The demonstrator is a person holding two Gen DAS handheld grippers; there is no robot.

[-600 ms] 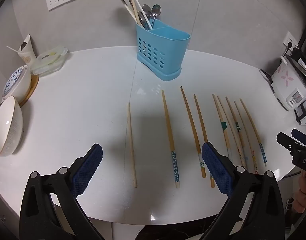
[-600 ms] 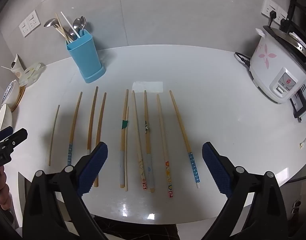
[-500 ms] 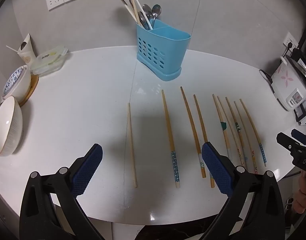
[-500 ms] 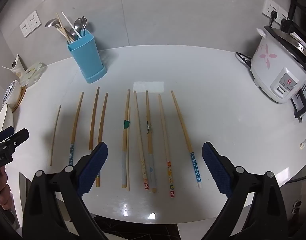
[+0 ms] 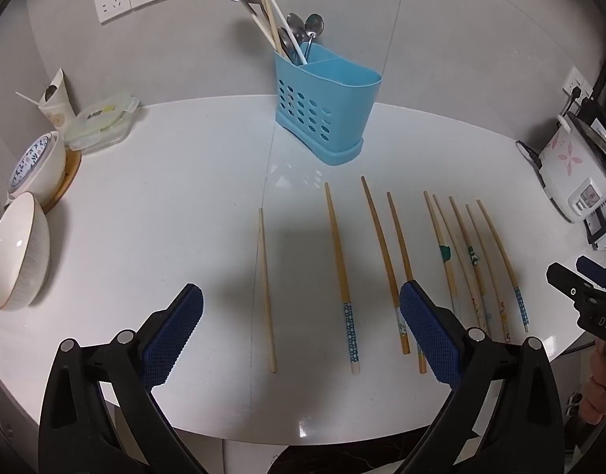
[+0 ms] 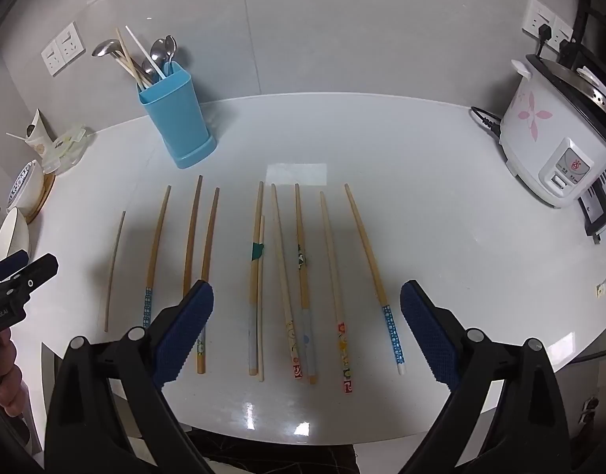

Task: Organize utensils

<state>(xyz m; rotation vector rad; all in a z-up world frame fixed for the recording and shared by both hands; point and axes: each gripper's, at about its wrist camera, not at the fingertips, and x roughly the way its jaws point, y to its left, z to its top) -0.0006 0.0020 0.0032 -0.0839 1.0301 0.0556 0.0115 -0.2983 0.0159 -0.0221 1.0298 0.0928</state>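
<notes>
10 chopsticks [image 6: 299, 276] lie loose on the white table [image 6: 441, 237], side by side in a row across the middle of the right wrist view, tips pointing up the frame toward the wall. At the left end is a thin plain stick [image 6: 114, 272], then one with a blue dotted end [image 6: 154, 256], then 2 plain brown ones. Further right, 2 sticks touch along their length, 1 bearing a green mark [image 6: 257, 251]. The far right one also has a blue dotted end [image 6: 372, 268].

The blue holder [image 5: 326, 114] stands in the upper middle of the left wrist view, above the row. Its left compartment holds spoons, a ladle and pale chopsticks; the right compartment's contents cannot be seen.

The left gripper [image 5: 301, 326] hangs above the left end of the row, jaws spread wide, nothing between the pads. The right gripper [image 6: 306, 324] hangs above the right half of the row, jaws likewise spread and empty.

A rice cooker [image 6: 555, 138] sits at right; bowls [image 5: 20, 249] and a lidded container [image 5: 101, 120] at left.
</notes>
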